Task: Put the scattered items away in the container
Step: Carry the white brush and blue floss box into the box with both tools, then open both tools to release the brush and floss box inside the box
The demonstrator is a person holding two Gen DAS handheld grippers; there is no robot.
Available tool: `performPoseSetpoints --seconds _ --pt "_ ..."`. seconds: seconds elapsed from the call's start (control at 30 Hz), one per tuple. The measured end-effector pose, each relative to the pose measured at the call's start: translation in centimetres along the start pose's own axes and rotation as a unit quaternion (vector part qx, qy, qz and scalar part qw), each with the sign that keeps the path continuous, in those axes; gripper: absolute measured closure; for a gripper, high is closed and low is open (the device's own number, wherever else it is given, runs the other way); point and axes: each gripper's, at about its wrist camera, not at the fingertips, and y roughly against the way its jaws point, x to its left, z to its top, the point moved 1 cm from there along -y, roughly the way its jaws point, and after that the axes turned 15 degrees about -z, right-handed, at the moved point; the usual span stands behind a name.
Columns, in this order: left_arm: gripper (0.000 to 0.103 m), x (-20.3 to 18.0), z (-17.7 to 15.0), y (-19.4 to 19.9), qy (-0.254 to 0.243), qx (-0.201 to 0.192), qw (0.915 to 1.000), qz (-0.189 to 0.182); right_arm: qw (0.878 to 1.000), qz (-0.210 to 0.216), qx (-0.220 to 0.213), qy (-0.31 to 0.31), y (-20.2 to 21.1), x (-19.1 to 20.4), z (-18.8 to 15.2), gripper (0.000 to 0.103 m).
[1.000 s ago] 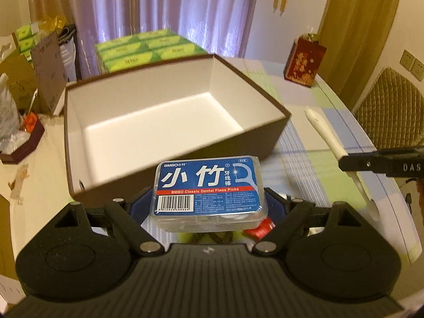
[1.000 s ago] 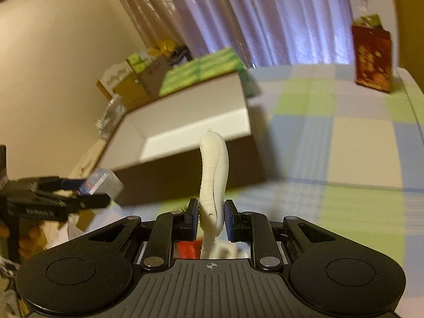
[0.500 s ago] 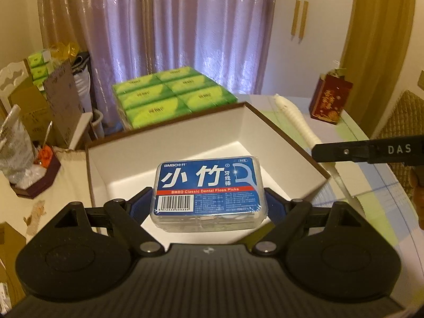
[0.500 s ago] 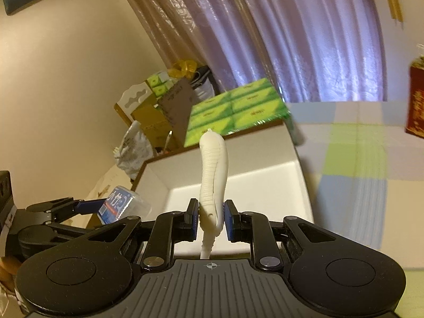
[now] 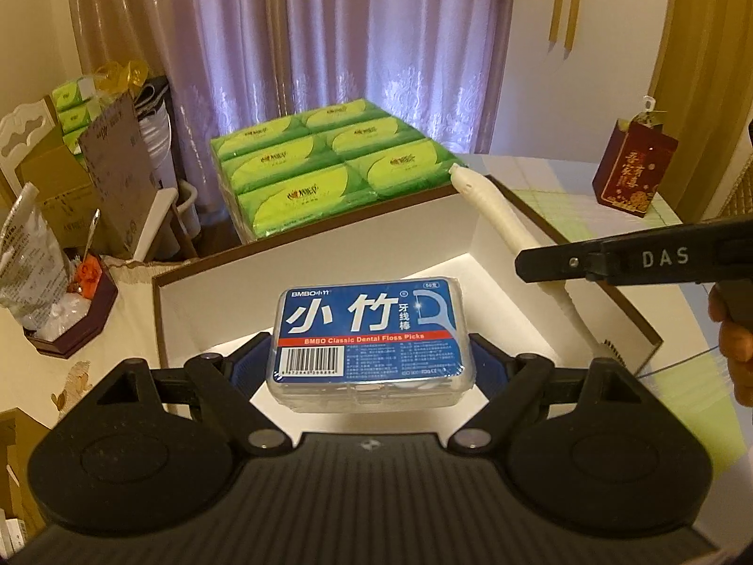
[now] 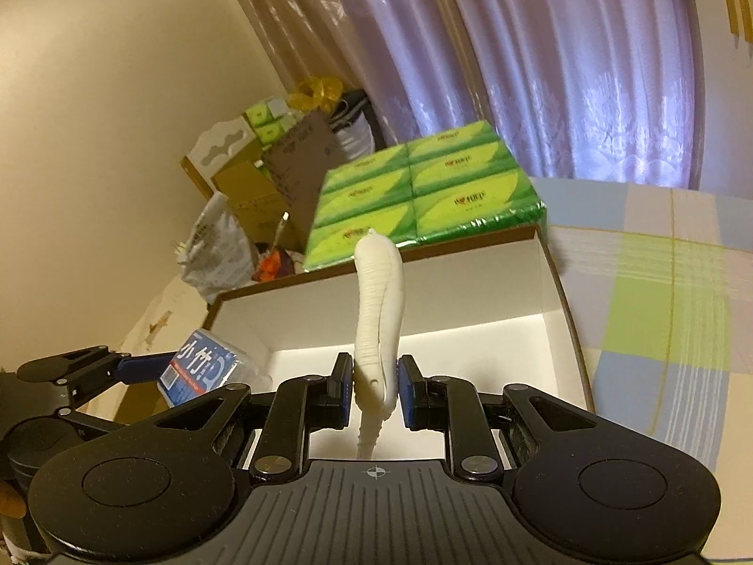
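Showing toothbrush (image 5: pixel 499 216) bristles: left view only; floss box (image 5: pixel 369 339) gripped.

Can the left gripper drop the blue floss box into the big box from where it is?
Probably yes. The left gripper holds the floss box over the open container, with nothing visible underneath it.

A clear floss-pick box (image 5: pixel 369 339) with a blue label is sitting flat between the left tongs (image 5: pixel 372 358), above the open white-lined box (image 5: pixel 489 235). A cream toothbrush (image 6: pixel 379 310) is standing upright between the right tongs (image 6: pixel 375 393).
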Motion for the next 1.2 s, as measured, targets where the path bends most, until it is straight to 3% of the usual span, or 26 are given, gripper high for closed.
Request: performPoseSetpoints --seconds 0.37,0.57,0.9,1.2 --pt "0.019 2.2 -0.5 -6.0 0.054 0.064 0.9964 -0.006 0.994 -0.048 0.095 0.007 -7.1 -0.8 -1.3 0.08" --pt "0.019 3.3 -1.3 -9.1 0.083 0.112 0.9902 -0.005 0.989 -0.063 0.135 0.02 -9.6 -0.9 -2.0 0.08" --pt "0.019 4.9 -2.3 -10.8 0.128 0.158 0.979 -0.015 0.985 -0.053 0.16 0.023 -10.6 -1.2 -2.3 0.08" --pt "0.013 4.7 -2.4 -10.1 0.123 0.162 0.9791 0.002 0.984 -0.052 0.166 0.025 -11.2 -0.8 -2.2 0.079"
